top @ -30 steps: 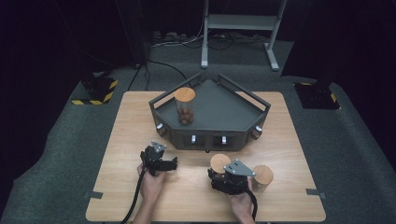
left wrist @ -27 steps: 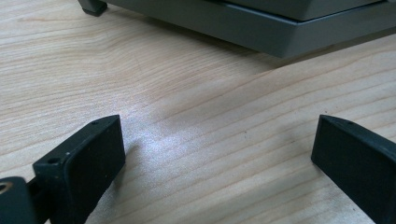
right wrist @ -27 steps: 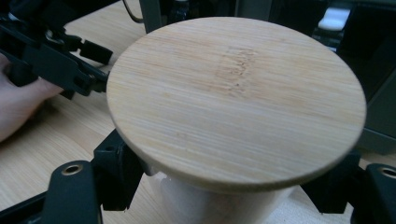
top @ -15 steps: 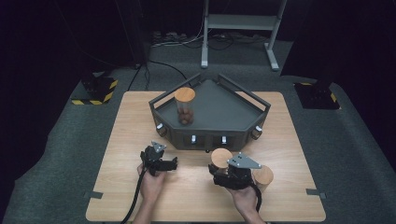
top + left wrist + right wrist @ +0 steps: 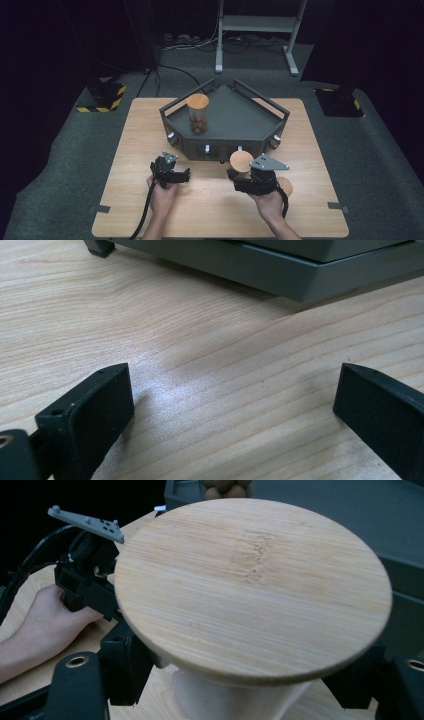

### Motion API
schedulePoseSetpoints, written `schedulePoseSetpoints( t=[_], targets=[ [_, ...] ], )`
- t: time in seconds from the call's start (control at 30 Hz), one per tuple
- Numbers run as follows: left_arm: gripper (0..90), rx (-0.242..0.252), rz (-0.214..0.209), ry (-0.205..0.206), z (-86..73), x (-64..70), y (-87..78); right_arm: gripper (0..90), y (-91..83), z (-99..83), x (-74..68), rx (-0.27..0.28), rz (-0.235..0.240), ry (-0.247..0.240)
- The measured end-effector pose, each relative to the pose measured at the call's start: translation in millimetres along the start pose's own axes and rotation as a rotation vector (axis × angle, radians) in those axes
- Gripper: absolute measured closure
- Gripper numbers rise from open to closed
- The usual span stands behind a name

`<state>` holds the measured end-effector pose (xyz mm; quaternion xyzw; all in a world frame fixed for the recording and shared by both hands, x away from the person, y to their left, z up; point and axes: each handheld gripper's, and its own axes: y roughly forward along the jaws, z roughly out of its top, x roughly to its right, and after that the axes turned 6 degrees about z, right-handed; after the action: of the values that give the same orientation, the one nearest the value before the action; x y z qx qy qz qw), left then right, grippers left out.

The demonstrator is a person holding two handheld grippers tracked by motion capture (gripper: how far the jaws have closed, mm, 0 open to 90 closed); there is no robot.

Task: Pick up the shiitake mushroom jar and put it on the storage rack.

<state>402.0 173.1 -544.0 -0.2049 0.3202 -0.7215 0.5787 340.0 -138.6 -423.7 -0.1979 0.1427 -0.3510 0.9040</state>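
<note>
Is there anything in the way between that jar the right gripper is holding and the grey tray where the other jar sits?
Only the tray's own front wall. The right gripper grips the jar with the wooden lid just in front of that wall, so the jar probably has to go over it. Inside, the jar of brown balls stands far left, leaving bare floor.

Right tongs (image 5: pixel 240 680) grip, seemingly, a wooden-lidded jar (image 5: pixel 252 592); left tongs (image 5: pixel 92 587) beyond.
</note>
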Motion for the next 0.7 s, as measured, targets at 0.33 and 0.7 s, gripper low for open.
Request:
schedulePoseSetpoints(
  t=[0.33,0.7],
  targets=[
    [2.6,0.0,0.0,0.0,0.0,0.0,0.0,25.5,-8.3,20.2,13.3,0.017,0.039,0.007],
    [2.6,0.0,0.0,0.0,0.0,0.0,0.0,25.4,-13.5,48.3,28.4,0.046,0.066,-0.007]
  ],
)
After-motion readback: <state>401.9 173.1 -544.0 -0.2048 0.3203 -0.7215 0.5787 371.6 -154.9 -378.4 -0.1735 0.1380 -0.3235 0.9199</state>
